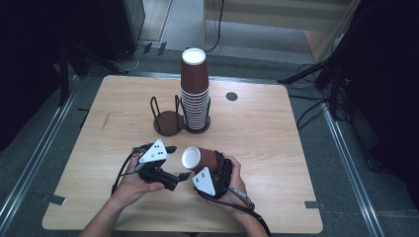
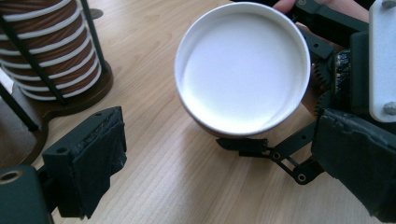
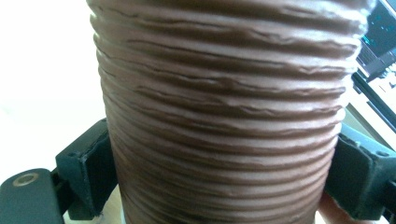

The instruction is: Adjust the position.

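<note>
A brown ribbed paper cup lies tilted on its side just above the table, and my right gripper is shut on its body. In the right gripper view the cup spans the space between both jaws of that gripper. Its white inside faces my left gripper, which is open, with the rim just beyond its fingertips. In the high view the left gripper sits directly left of the cup's mouth, touching nothing.
A tall stack of brown cups stands in a dark wire holder at the table's middle back, with an empty slot at its left. The same stack shows close by. A dark round hole is at the back right.
</note>
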